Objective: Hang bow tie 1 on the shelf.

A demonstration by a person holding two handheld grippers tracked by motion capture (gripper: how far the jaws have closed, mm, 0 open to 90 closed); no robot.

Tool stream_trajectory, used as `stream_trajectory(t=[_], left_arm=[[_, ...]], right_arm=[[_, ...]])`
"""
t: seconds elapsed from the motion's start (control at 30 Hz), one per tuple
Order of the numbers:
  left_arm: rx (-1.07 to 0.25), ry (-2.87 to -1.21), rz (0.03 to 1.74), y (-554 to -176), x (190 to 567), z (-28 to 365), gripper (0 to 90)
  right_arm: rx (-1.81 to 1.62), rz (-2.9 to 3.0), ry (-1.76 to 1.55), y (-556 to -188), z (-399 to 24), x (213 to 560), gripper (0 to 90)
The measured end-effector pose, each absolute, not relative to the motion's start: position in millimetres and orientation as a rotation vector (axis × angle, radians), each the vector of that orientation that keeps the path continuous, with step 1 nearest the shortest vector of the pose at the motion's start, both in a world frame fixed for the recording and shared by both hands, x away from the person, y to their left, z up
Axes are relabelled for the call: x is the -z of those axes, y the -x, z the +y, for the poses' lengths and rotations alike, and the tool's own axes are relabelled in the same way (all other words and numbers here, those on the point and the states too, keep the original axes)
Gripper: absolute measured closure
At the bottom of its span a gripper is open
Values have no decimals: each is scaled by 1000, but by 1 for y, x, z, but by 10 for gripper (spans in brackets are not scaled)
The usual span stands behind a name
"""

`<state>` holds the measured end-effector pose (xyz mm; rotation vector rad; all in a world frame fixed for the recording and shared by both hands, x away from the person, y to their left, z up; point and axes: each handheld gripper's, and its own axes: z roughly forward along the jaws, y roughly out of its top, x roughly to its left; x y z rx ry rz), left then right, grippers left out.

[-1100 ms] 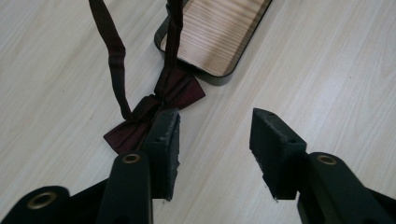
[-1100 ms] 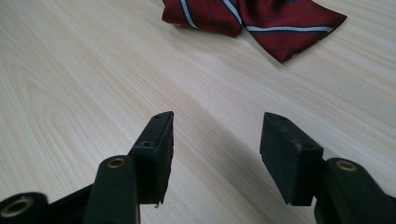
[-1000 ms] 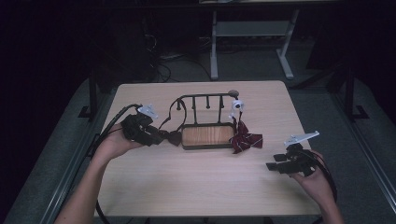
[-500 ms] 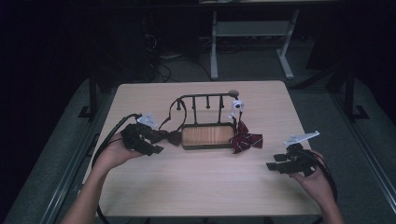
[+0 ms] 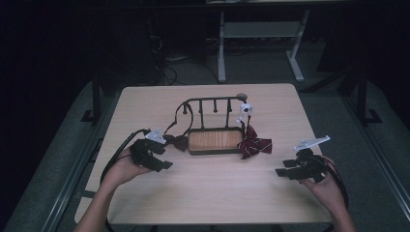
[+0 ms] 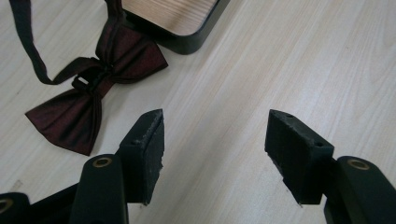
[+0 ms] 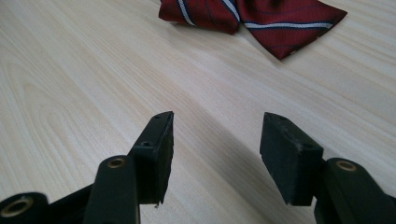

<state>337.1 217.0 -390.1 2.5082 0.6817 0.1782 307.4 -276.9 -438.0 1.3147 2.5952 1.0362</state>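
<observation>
Both bow ties appear hung on the rack [image 5: 212, 104]; the left claw [image 6: 215, 140] has just been opening, empty, beside the dark one [image 6: 93, 91], and the right claw [image 7: 215, 149] gapes empty.

Bow tie [image 6: 93, 100], upper left of the left gripper view: plain dark maroon with a dark strap. Second bow tie [image 7: 254, 16], top of the right gripper view: red with white-and-navy stripes. Surface [image 5: 217, 188]: pale wood grain; rack tray [image 5: 215, 140]: black rim, light wood base.

Dark maroon bow tie [image 6: 91, 95] flat on table, beside rack
</observation>
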Motion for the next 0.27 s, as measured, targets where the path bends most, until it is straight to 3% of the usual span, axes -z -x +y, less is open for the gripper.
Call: stream_trajectory(t=[0.27], left_arm=[[-175,-2492,691,-324,408,218,377]], right_arm=[[-1044,2591,-1313,-306,-276,438,444]])
